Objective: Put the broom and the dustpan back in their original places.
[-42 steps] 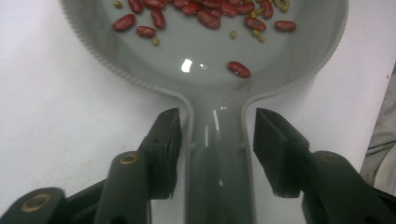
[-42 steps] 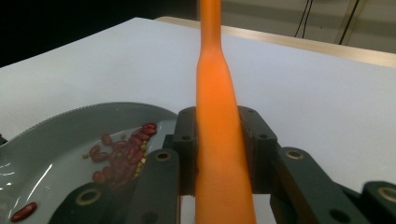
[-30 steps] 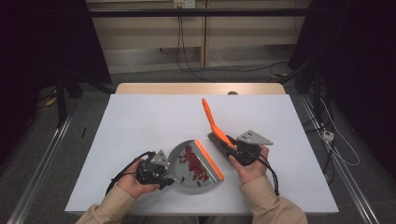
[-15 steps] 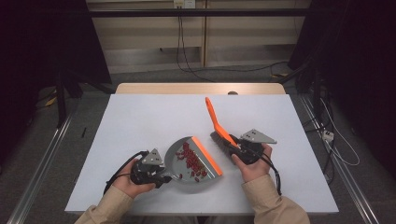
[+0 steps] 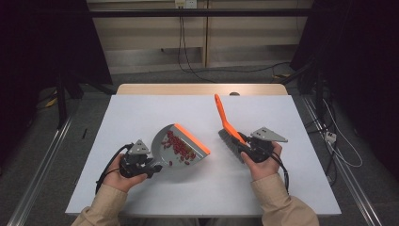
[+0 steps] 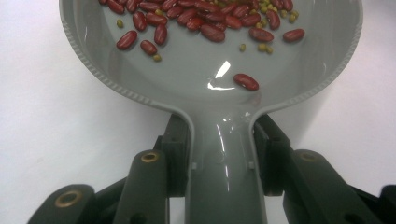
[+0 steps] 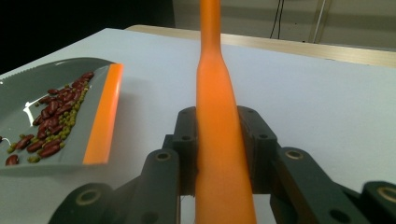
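Grey plastic forms the dustpan (image 5: 181, 149), which is sitting near the person's edge of a white table (image 5: 141, 113), left of centre, with a bright orange strip along its front lip. Red kidney beans (image 6: 205, 21) and smaller green mung beans (image 6: 266, 8) are lying scattered inside the pan, mostly gathered toward the orange lip, with one red bean lying alone closer to the handle. No brand, label or writing is readable on any of the items.

The left gripper (image 5: 153, 165) is clamping the dustpan's grey handle; in the left gripper view the two black jaws are pressing against either side of the handle, just below where it widens into the pan. The person's left hand (image 5: 121, 173) is gripping the tool from below.

The right gripper (image 5: 245, 149) is clenching a small hand brush (image 5: 226, 125) by its orange handle, which is pointing away from the person across the table while the grey bristles are sitting beside the jaws. The brush is lying to the right of the dustpan, apart from it. The right hand (image 5: 263, 162) is wrapping around that gripper.
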Demonstrator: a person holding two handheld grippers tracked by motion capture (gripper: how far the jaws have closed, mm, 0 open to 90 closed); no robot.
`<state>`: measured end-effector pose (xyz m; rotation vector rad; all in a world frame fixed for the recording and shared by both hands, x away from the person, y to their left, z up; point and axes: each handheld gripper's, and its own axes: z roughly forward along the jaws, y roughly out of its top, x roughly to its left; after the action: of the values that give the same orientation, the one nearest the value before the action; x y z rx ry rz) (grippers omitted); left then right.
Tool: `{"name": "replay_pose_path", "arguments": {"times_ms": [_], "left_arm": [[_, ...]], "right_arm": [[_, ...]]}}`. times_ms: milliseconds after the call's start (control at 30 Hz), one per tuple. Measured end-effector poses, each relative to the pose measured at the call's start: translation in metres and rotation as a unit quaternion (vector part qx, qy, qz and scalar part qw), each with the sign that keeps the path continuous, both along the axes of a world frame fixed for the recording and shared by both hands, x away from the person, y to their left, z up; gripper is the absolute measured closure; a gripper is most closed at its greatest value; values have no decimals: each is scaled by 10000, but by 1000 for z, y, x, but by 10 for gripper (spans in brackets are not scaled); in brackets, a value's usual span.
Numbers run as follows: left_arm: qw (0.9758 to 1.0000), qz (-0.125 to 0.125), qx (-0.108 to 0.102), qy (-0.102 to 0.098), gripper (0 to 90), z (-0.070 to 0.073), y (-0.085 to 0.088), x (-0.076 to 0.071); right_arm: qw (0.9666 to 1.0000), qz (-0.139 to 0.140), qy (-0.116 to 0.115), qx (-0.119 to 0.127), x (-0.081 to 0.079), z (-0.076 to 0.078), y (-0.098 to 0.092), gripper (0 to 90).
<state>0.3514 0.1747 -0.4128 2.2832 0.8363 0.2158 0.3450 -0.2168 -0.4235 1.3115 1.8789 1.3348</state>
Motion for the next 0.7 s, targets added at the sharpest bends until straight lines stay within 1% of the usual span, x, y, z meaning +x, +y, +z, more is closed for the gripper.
{"name": "replay_pose_path", "arguments": {"times_ms": [67, 100, 133, 200, 233, 300, 333, 367, 400, 433, 467, 567, 600, 633, 700], "left_arm": [[9999, 117, 9, -21, 633, -1, 3, 2], [9998, 177, -49, 8, 633, -2, 4, 3], [9998, 214, -55, -31, 633, -2, 6, 4], [9993, 356, -85, 15, 633, -3, 8, 6], [9991, 413, -55, -26, 633, -3, 10, 7], [9986, 514, -79, 4, 632, -4, 12, 9], [9983, 569, -125, 14, 633, -4, 14, 11], [9982, 591, -117, 17, 633, -4, 15, 11], [9978, 638, -147, 38, 633, -4, 16, 12], [9971, 735, -171, 22, 633, -5, 16, 13], [9967, 792, -146, 19, 633, -5, 17, 14], [9953, 943, -181, 72, 632, -7, 20, 17], [9946, 1025, -153, 38, 632, -7, 21, 18], [9945, 1034, -172, 64, 633, -8, 22, 20], [9934, 1129, -172, 78, 633, -9, 23, 21]], "right_arm": [[10000, 7, -14, -12, 0, 0, -2, 711], [10000, 4, -14, -14, 0, 0, -3, 711], [10000, -4, -9, 6, -1, 1, -3, 711], [10000, -13, -14, -3, -1, 1, -5, 711], [10000, -28, -15, -21, -1, 1, -6, 711], [10000, -48, -6, -18, -1, 1, -9, 711], [10000, -74, 1, -31, -1, 1, -11, 711], [10000, -83, 10, -30, -1, 0, -13, 711], [10000, -86, 12, -9, -1, 0, -14, 711], [9999, -106, 19, -6, -1, 0, -15, 711], [9999, -114, 5, -33, -1, 0, -17, 711], [9999, -151, 30, -53, -2, -1, -22, 711], [9998, -167, 53, -68, -2, -1, -24, 711], [9998, -183, 49, -69, -3, -1, -26, 711], [9997, -217, 53, -68, -4, -2, -30, 711]]}}
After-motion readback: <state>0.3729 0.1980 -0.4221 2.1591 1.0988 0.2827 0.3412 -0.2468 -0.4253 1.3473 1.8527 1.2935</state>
